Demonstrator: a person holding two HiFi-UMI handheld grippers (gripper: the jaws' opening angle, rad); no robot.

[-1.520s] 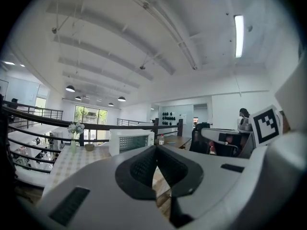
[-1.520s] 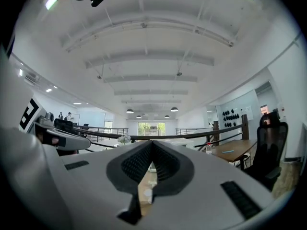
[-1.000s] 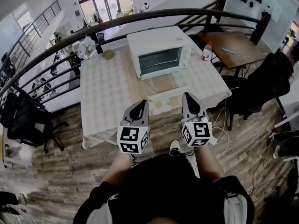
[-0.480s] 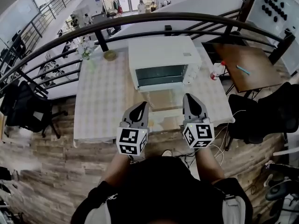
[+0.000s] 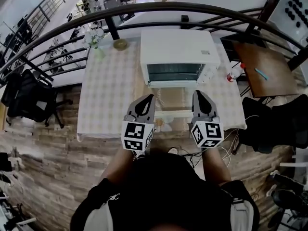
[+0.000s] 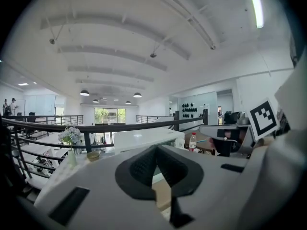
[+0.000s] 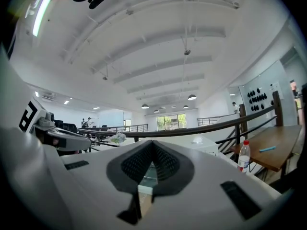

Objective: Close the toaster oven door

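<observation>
A white toaster oven (image 5: 179, 57) stands at the far side of a table with a checked cloth (image 5: 106, 95). Its glass door (image 5: 171, 99) hangs open, folded down flat toward me, with the white handle bar (image 5: 173, 113) at the near edge. My left gripper (image 5: 148, 97) hovers just left of the door and is shut with nothing in it. My right gripper (image 5: 198, 94) hovers at the door's right edge, also shut and empty. The oven (image 6: 144, 139) shows past the shut tips of the left gripper (image 6: 156, 150); in the right gripper view it (image 7: 201, 145) shows past the right gripper (image 7: 152, 145).
A vase of flowers (image 5: 96, 37) and a small bowl (image 5: 120, 44) stand at the table's far left. A plastic bottle (image 5: 234, 72) sits right of the oven. A black railing (image 5: 159, 7) curves behind the table. A brown desk (image 5: 264, 71) is at the right, a dark chair (image 5: 29, 100) at the left.
I have stepped closer: table and oven sit nearer and more centred. Both grippers have moved forward from in front of the table's edge to either side of the open door, jaws still shut.
</observation>
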